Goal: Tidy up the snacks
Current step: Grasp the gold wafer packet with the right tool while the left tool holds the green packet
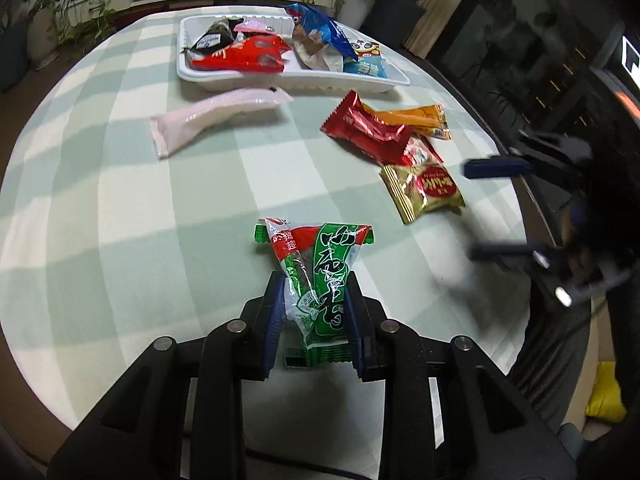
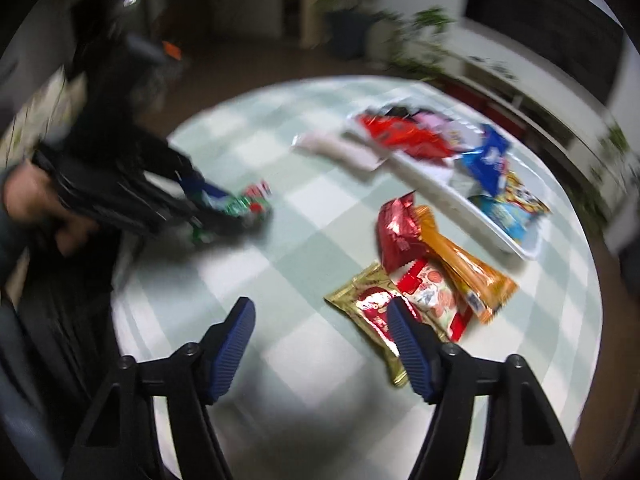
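Observation:
My left gripper is shut on a green and red snack packet, held just above the checked table; it also shows blurred in the right wrist view. My right gripper is open and empty above the table, next to a gold packet; it shows in the left wrist view. A white tray at the far side holds several snacks. A pink packet lies in front of it.
A red packet, an orange packet, a red-white packet and the gold packet lie in a pile right of centre. The round table's edge curves close on the right. Potted plants stand behind.

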`<control>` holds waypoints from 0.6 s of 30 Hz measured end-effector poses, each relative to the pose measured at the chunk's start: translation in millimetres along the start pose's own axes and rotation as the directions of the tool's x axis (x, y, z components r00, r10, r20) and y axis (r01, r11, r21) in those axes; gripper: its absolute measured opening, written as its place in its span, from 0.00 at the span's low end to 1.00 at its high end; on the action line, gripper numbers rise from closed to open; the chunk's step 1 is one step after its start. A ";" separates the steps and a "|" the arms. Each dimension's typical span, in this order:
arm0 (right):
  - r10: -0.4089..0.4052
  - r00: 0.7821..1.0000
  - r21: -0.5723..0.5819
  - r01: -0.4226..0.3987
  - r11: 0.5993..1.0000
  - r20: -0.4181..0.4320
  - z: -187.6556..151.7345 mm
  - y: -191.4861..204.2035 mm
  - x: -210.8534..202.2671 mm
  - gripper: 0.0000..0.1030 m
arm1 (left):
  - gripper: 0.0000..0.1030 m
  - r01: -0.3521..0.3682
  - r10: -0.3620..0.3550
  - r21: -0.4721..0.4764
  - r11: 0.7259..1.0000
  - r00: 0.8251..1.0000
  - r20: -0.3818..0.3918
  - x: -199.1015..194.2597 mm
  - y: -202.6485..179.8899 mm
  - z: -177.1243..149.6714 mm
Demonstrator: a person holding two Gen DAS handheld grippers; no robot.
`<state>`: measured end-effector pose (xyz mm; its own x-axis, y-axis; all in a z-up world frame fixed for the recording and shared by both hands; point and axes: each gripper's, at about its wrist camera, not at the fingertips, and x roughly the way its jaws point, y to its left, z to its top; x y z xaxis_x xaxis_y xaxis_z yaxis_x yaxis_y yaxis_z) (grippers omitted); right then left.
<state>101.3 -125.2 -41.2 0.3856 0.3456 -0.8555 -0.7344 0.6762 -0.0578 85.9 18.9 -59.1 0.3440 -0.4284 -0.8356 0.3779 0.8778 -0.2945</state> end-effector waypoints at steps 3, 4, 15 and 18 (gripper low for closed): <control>-0.011 0.997 -0.073 0.005 0.997 -0.079 5.5 -7.2 18.5 0.57 | 0.25 0.003 -0.003 0.000 1.000 1.000 0.002 -0.5 -0.9 -4.9; -0.008 0.995 -0.083 0.000 0.997 -0.095 6.1 -10.9 22.9 0.57 | 0.25 0.001 -0.001 0.001 1.000 1.000 0.002 -0.5 -0.7 -4.8; -0.024 0.975 -0.151 -0.010 0.988 -0.222 11.5 -28.0 57.5 0.56 | 0.25 0.000 0.000 0.016 1.000 1.000 -0.002 5.6 -1.0 -1.7; -0.020 0.970 -0.151 -0.018 0.988 -0.244 15.1 -35.1 63.5 0.55 | 0.25 -0.001 0.001 0.020 1.000 1.000 -0.001 6.5 -2.2 -1.0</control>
<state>159.9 -117.1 -85.7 0.2519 0.1629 -0.9539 -0.8174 0.5636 -0.1197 86.5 14.4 -64.3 0.3431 -0.4275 -0.8364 0.3951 0.8735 -0.2844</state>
